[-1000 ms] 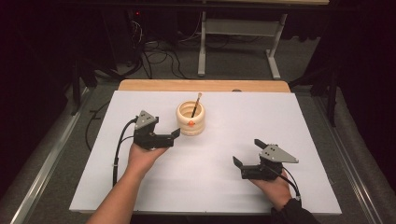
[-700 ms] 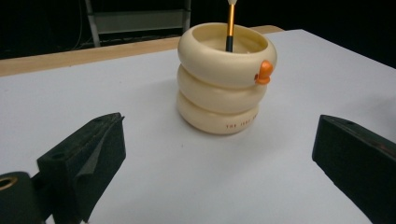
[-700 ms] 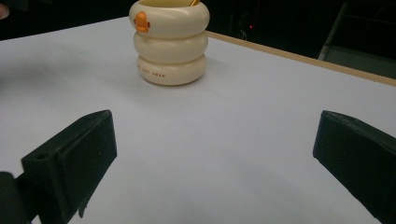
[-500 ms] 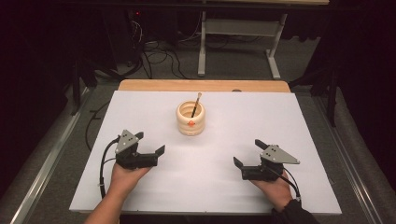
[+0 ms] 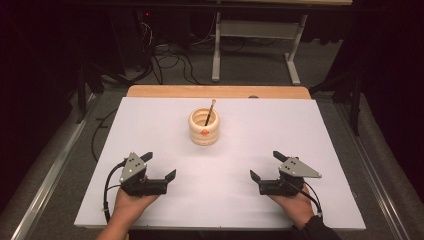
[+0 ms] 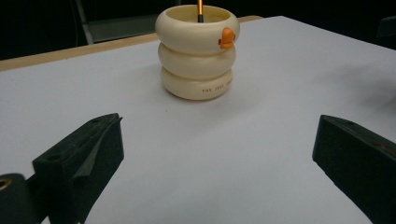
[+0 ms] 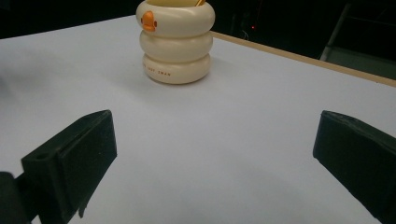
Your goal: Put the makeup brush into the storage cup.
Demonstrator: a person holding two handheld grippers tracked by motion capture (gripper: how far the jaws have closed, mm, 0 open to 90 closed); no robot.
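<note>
The left tool (image 5: 161, 168) sits near the front edge of the white surface (image 5: 320, 125), its 2 jaws spread wide and gripping nothing. The right tool (image 5: 265, 166) sits near the same edge, also spread wide and empty. Both are well apart from the cream holder (image 5: 204, 128), which stands upright beyond them, roughly midway between the 2 and nearer the far edge. The holder is a stack of 3 rounded rings with a small orange mark (image 6: 227, 38) on the top ring, facing the tools. A thin brush (image 5: 209, 111) stands inside the holder, its long axis near vertical, top end leaning slightly toward the far right.
</note>
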